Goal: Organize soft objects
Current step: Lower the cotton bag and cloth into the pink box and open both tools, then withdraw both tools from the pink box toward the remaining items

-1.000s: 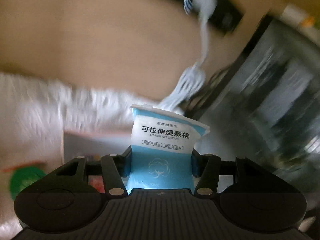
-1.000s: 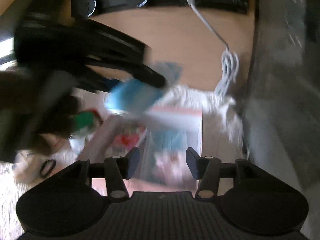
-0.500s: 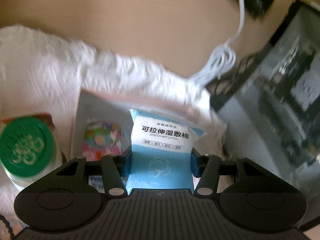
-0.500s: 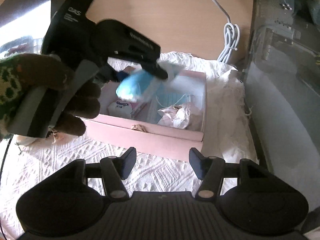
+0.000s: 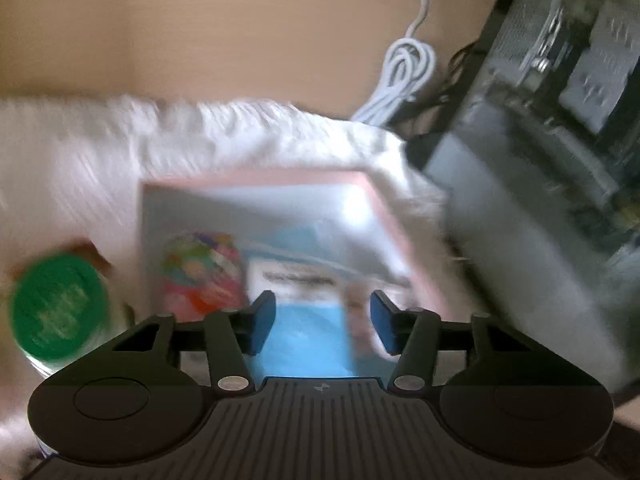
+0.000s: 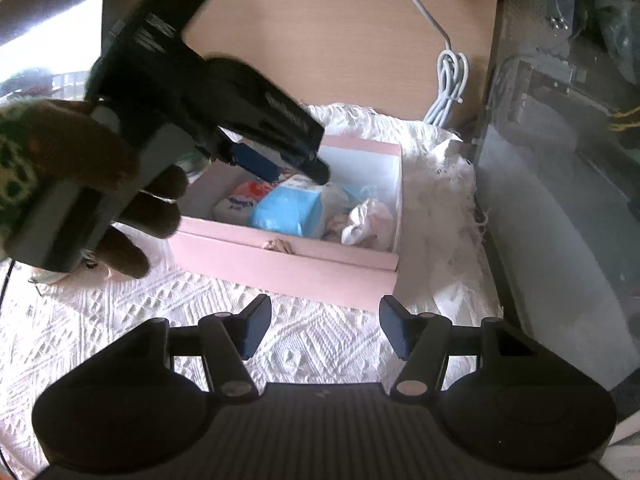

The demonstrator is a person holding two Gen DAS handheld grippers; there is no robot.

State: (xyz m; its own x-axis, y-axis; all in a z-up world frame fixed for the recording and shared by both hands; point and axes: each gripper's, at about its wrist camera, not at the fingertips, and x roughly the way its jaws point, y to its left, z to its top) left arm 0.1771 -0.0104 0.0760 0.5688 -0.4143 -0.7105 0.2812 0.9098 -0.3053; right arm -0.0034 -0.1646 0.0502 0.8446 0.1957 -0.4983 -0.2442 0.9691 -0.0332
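Left gripper (image 6: 296,166) hovers over the pink box (image 6: 280,258), fingers apart and clamped on nothing — the blue cotton pack (image 6: 290,210) lies inside the box just below the fingertips, apparently free of them. In the left wrist view the same pack (image 5: 308,340) shows between the spread pads, blurred, so contact cannot be ruled out there; the right wrist view gives the clearer read. Right gripper (image 6: 324,330) is also apart and empty, held over the white cloth (image 6: 160,320) on the near side of the box. Contents of the box, relative to the pack: a small printed packet (image 6: 238,200) to its left, crumpled tissue (image 6: 366,224) to its right, a second pale blue item behind it, partly hidden. Something small and pinkish pokes over the near wall of the box; cannot identify it. Outside the box, to its left, a jar with a green lid (image 5: 60,312) stands on the cloth; a coiled white cable (image 6: 450,84) lies on the wooden desk beyond the box. Judgement: the pack's placement looks done, and several soft items are already in. Whether more soft items remain outside is not visible — the far left is hidden by the hand.
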